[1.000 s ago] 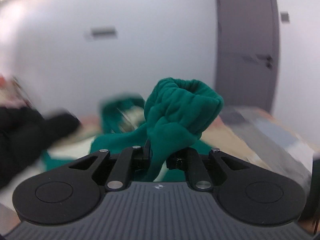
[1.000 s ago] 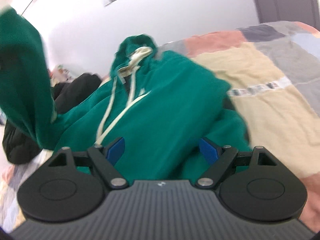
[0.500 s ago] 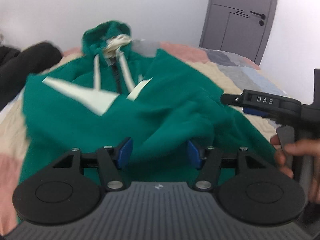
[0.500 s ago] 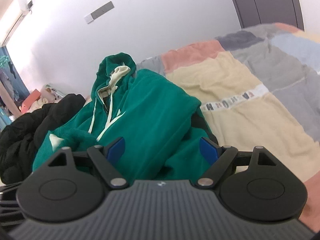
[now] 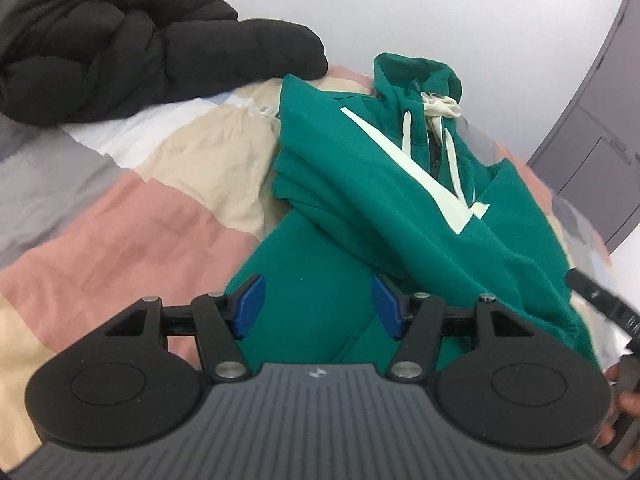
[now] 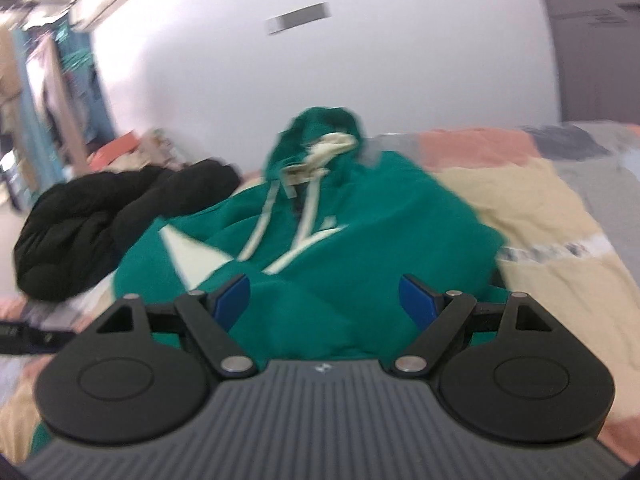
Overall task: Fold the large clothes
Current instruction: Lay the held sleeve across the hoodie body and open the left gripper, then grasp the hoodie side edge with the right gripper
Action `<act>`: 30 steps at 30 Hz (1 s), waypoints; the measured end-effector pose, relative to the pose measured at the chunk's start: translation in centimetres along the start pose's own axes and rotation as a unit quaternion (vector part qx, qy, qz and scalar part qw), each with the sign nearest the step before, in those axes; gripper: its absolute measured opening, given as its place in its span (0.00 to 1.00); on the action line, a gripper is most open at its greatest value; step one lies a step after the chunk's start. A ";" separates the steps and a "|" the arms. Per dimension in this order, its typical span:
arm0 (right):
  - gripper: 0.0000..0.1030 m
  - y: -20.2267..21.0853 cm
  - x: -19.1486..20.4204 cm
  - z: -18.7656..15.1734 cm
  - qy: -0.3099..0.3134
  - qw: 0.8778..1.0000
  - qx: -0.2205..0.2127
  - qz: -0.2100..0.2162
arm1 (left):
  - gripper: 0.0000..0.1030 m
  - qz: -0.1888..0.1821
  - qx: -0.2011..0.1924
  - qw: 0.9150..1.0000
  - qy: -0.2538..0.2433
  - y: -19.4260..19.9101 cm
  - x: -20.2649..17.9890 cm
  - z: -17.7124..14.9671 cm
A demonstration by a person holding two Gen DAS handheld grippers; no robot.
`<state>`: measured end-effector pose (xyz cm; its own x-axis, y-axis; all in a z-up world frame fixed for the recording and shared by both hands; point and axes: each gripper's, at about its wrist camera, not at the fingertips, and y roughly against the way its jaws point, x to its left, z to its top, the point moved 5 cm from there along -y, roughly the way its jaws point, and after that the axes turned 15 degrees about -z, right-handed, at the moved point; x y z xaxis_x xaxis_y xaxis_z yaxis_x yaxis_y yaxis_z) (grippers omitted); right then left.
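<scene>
A green hoodie (image 5: 384, 216) with cream drawstrings and a cream stripe lies on the patchwork bed, hood toward the wall, a sleeve folded across its chest. My left gripper (image 5: 318, 306) hovers over the hoodie's lower left part, open, nothing between its blue pads. In the right wrist view the same hoodie (image 6: 320, 236) fills the middle, blurred. My right gripper (image 6: 326, 302) stands open above its lower hem with empty jaws. The right gripper's black body and a hand (image 5: 616, 364) show at the right edge of the left wrist view.
A black puffer jacket (image 5: 132, 44) lies heaped at the bed's far left, also seen as a dark jacket (image 6: 100, 228). The patchwork bedspread (image 5: 120, 240) spreads to the left and the bedspread (image 6: 560, 216) to the right. A white wall and grey door (image 5: 600, 140) stand behind.
My left gripper let go of the bunched green sleeve, opened, and swung down and left over the hoodie. The sleeve now lies across the chest. The right gripper shifted slightly, still open.
</scene>
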<state>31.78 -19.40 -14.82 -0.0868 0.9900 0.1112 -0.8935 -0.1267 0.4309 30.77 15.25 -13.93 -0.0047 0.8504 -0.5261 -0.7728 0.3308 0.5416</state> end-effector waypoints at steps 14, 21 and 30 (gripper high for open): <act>0.81 -5.6 14.8 4.1 0.118 0.989 0.040 0.081 | 0.63 0.021 -0.027 0.998 0.044 0.0 5.0 1.0; 0.84 -12.2 24.6 5.8 0.188 0.971 0.096 0.114 | 0.63 0.030 -0.028 0.996 0.085 -1.0 7.9 1.0; 0.90 -18.2 33.1 4.1 0.281 0.947 0.129 0.081 | 0.63 0.026 -0.041 0.986 0.158 -1.6 11.1 0.9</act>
<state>46.98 15.42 -15.28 -0.4996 0.8234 -0.2690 -0.7167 -0.2185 0.6622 32.50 24.51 -20.01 -0.2335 0.6913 -0.6839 -0.8146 0.2450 0.5257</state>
